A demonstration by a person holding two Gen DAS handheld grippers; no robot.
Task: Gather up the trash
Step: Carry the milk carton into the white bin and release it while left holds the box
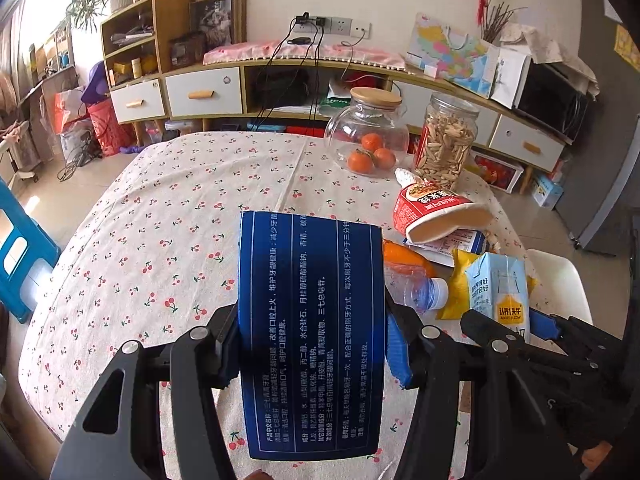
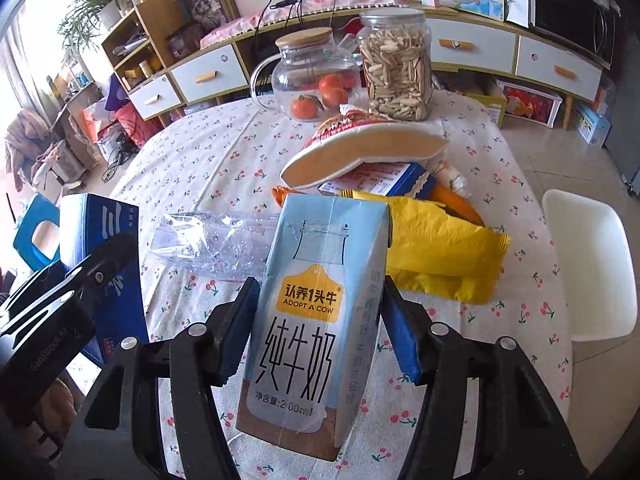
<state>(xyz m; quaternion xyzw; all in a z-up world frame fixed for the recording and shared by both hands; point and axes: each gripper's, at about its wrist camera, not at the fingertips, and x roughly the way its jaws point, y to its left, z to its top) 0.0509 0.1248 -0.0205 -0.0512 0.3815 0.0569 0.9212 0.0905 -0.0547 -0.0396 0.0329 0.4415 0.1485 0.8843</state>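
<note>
One milk carton [image 2: 308,320], one toothpaste box [image 1: 312,336]

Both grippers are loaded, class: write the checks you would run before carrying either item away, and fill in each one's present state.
1. Left gripper clamped on the blue toothpaste box: ok.
2. Right gripper clamped on the milk carton: ok.
3. Carton clear of the crushed plastic bottle and yellow wrapper: cannot tell.
4. Grippers apart from each other: ok.
5. Trash bin located: not ok, none in view.
6. Remaining trash, such as the noodle cup, still on the table: not ok.
</note>
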